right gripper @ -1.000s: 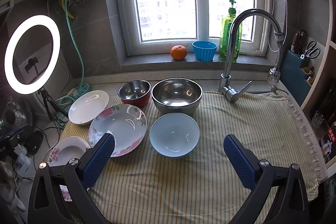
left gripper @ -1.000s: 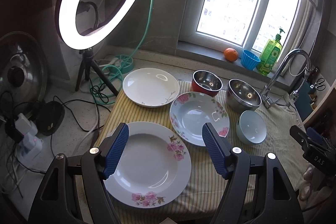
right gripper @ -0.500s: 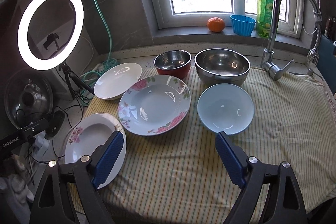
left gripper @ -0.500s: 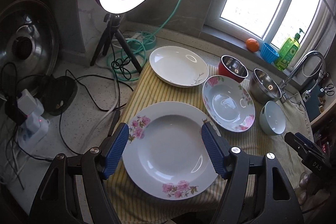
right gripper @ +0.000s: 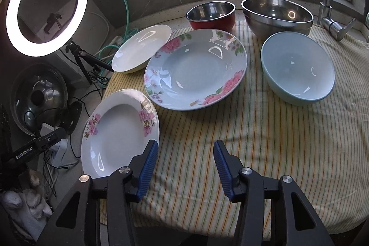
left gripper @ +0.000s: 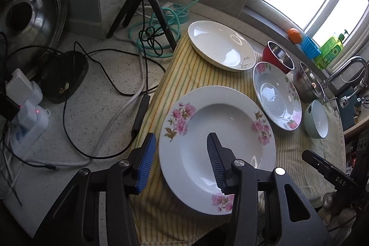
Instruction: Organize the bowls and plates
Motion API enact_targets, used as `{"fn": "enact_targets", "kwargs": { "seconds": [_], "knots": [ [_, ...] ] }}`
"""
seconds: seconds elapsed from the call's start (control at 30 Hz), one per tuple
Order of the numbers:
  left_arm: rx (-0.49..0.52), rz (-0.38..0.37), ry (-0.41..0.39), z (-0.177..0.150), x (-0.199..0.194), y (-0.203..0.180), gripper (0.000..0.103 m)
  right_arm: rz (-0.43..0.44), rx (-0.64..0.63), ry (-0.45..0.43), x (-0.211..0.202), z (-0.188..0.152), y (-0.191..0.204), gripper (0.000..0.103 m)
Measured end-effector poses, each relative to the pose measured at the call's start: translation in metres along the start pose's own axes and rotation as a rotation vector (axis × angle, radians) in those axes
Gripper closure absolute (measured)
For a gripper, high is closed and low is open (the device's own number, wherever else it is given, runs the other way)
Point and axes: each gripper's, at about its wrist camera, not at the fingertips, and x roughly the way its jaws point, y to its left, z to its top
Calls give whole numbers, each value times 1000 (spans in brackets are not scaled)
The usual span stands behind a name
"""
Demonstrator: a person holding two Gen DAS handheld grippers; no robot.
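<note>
Looks like the very start of the stacking job: nothing is nested yet, and the left hand-held gripper point(left gripper: 178, 160) is lined up on the near-left rim of the white floral plate point(left gripper: 230, 130), one finger outside the edge and one over the well, jaws spread wide and not gripping. My guess is the next move is dropping a bit lower so the rim sits between the pads, then closing (that rim is thin and glossy, so a shallow bite could slip).

The right hand-held gripper point(right gripper: 184, 167) hangs over bare striped cloth point(right gripper: 265, 142) on the tabletop, also wide and empty.

Count: three plates, namely the white floral one, the blue floral plate point(right gripper: 196, 68) and a plain white plate point(right gripper: 141, 51). Three bowls: pale blue bowl point(right gripper: 297, 68), red bowl point(right gripper: 211, 14), big steel bowl point(right gripper: 276, 15). All sit separately on the cloth.
</note>
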Motion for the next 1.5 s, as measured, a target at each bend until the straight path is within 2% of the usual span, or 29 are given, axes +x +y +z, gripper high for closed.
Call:
{"fn": "enact_targets", "kwargs": {
  "seconds": [0.17,0.57,1.03,1.27,1.5],
  "knots": [
    [-31,-29,50,1,16,11,71,45,15,49,17,-2,6,68],
    [-43,-65,104,6,37,16,73,93,71,133,52,1,7,81],
    [-79,-71,139,8,51,30,80,93,88,135,57,4,10,82],
    [-102,-99,156,8,56,32,85,91,92,138,59,7,10,82],
    [-105,-106,158,8,56,31,86,144,119,170,65,4,10,82]
  ]
}}
